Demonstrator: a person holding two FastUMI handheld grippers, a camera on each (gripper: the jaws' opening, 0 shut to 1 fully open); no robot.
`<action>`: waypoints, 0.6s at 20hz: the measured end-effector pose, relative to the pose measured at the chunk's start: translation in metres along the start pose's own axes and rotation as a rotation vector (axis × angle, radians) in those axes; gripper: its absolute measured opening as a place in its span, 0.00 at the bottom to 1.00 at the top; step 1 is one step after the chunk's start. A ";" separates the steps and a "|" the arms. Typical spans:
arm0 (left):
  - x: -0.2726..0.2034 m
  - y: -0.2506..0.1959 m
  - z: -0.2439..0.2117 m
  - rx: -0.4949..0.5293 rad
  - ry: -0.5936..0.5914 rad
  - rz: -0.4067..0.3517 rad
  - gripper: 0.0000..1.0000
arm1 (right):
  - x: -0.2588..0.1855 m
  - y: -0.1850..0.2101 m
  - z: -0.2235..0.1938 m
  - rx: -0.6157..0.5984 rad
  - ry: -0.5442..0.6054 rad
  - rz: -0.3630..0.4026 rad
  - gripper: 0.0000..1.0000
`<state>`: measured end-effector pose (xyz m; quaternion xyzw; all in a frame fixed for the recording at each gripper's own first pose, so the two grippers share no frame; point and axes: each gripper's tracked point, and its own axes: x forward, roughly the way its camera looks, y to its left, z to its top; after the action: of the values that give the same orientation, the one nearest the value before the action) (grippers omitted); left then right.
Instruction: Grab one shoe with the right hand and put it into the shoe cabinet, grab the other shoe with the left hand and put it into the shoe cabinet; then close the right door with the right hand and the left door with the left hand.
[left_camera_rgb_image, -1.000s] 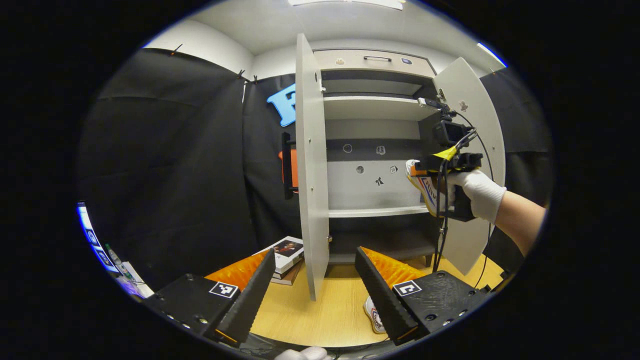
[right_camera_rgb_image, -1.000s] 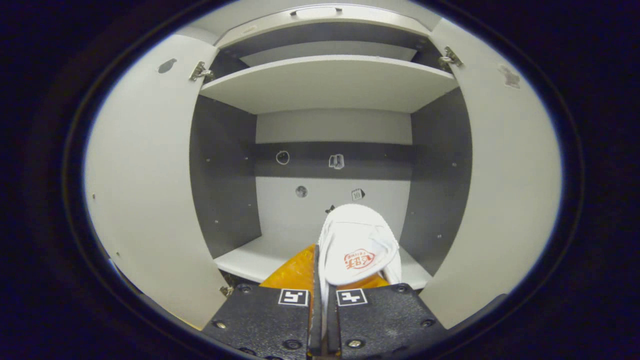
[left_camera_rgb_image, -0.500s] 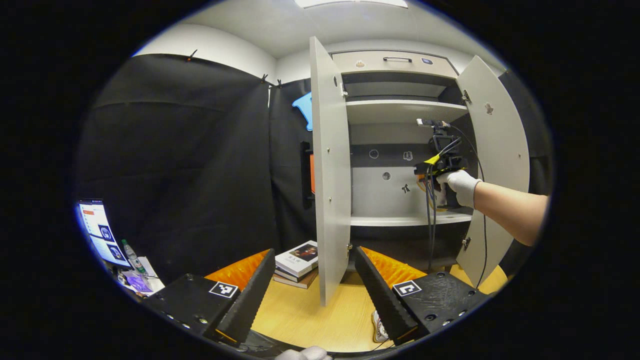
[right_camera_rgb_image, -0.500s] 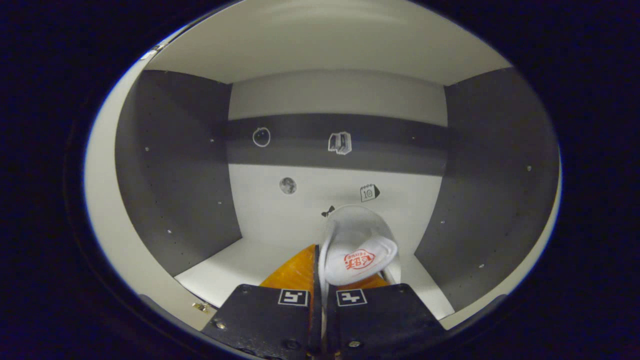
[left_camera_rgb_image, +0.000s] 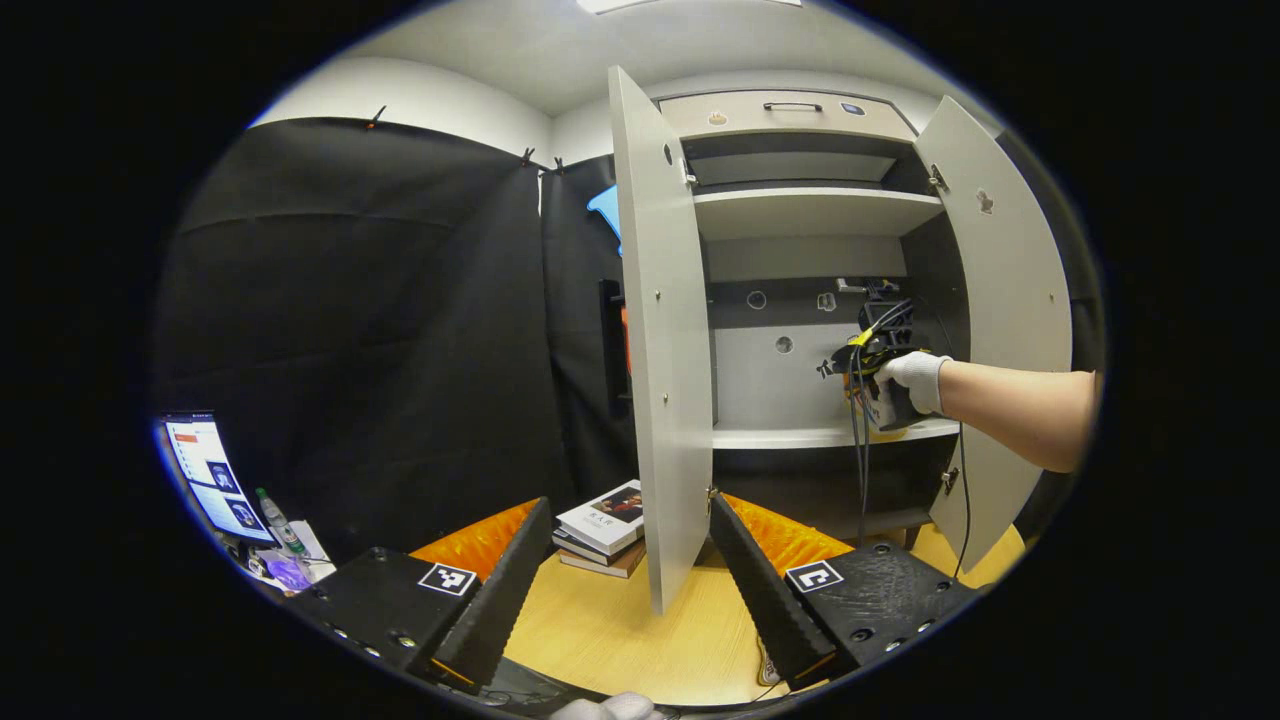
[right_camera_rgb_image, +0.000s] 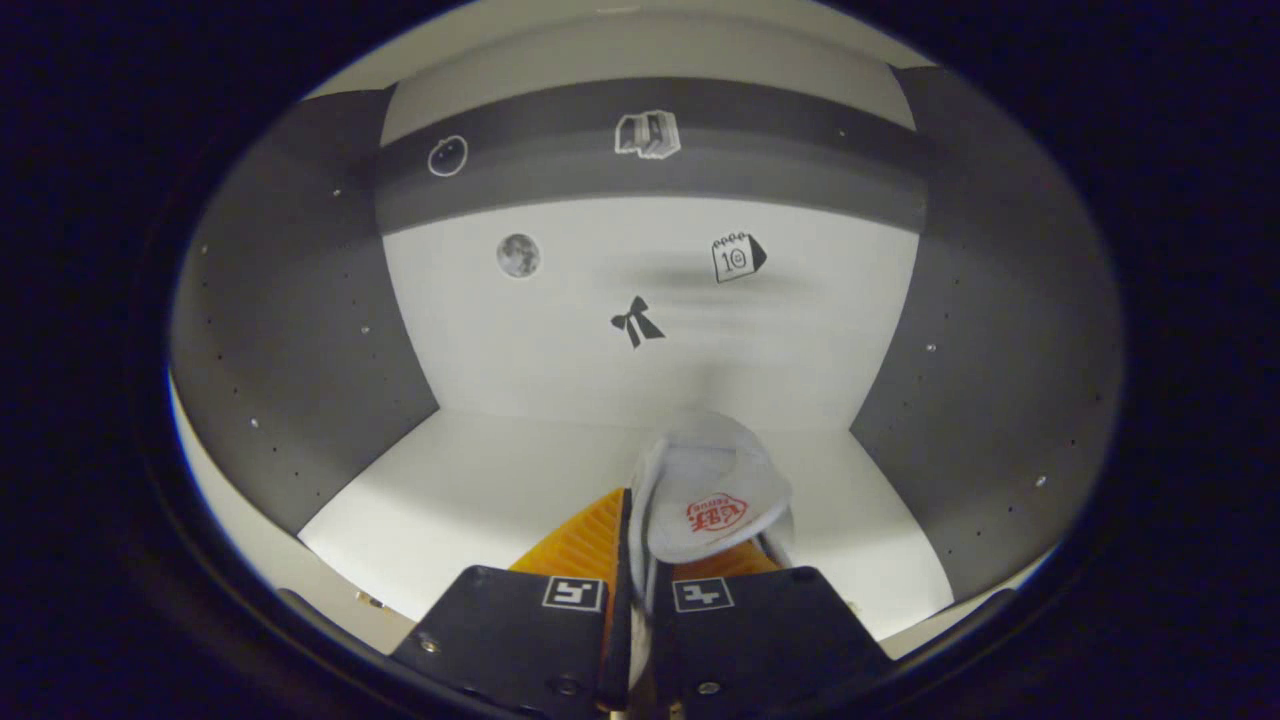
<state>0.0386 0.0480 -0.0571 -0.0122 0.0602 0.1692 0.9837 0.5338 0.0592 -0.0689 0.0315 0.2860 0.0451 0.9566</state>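
While the right tongs (right_camera_rgb_image: 632, 590) sit inside the pale grey two-door shoe cabinet (left_camera_rgb_image: 815, 215), they're clenched on the white fabric shoe with a red logo on its insole (right_camera_rgb_image: 705, 495): both fingers press its side wall, almost no gap between them. The shoe sticks out forward past the fingertips, toe toward the cabinet's back panel, over the white middle shelf (right_camera_rgb_image: 480, 490); can't tell if the sole touches the shelf.

From the left gripper view, the right tongs (left_camera_rgb_image: 862, 375) and the white-gloved hand (left_camera_rgb_image: 915, 372) holding them are deep in the middle compartment, just above that shelf (left_camera_rgb_image: 800, 436). Both cabinet doors stand open.

Left tongs (left_camera_rgb_image: 620, 590) are released, fingers wide apart, gripping nothing, hanging over the light wooden bench (left_camera_rgb_image: 610, 630). The second white shoe (left_camera_rgb_image: 768, 668) lies on the bench, mostly hidden behind the left tongs' right-hand finger. A stack of books (left_camera_rgb_image: 605, 525) sits on the bench beside the left door.
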 end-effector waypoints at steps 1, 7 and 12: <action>0.002 0.000 0.000 -0.001 0.002 0.000 0.96 | 0.002 0.000 -0.002 0.004 0.023 0.002 0.13; 0.005 0.004 -0.001 -0.012 0.000 -0.004 0.96 | 0.005 0.005 -0.010 0.001 0.085 0.010 0.34; 0.008 0.010 0.001 -0.018 -0.013 -0.013 0.96 | -0.025 0.003 0.008 0.034 -0.021 -0.025 0.52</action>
<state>0.0432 0.0598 -0.0567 -0.0201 0.0522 0.1636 0.9849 0.5168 0.0591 -0.0486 0.0448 0.2769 0.0279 0.9594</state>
